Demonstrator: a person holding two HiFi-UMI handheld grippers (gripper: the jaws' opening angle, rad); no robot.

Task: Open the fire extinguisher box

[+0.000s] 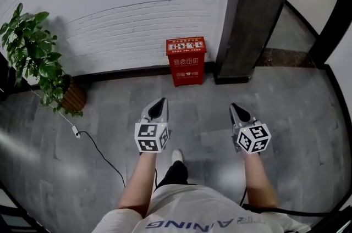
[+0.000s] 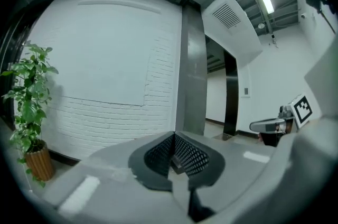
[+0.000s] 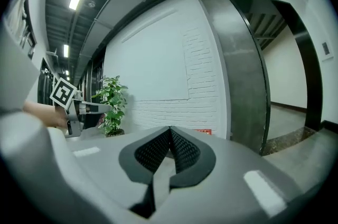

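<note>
A small red fire extinguisher box (image 1: 186,60) stands on the floor against the white brick wall, its lid down. My left gripper (image 1: 160,101) hovers well in front of it, slightly left, jaws shut with nothing between them. My right gripper (image 1: 235,107) hovers in front and to the right, also shut and empty. In the right gripper view only the red top edge of the box (image 3: 203,132) shows above my shut right gripper (image 3: 170,130). In the left gripper view the box is hidden behind my left gripper (image 2: 175,136); the right gripper (image 2: 268,125) shows at the right.
A dark grey pillar (image 1: 254,12) rises just right of the box. A potted plant (image 1: 38,59) in a brown pot stands at the left wall, with a black cable (image 1: 99,152) running over the grey tiled floor. The person's legs and shoe (image 1: 176,156) are below.
</note>
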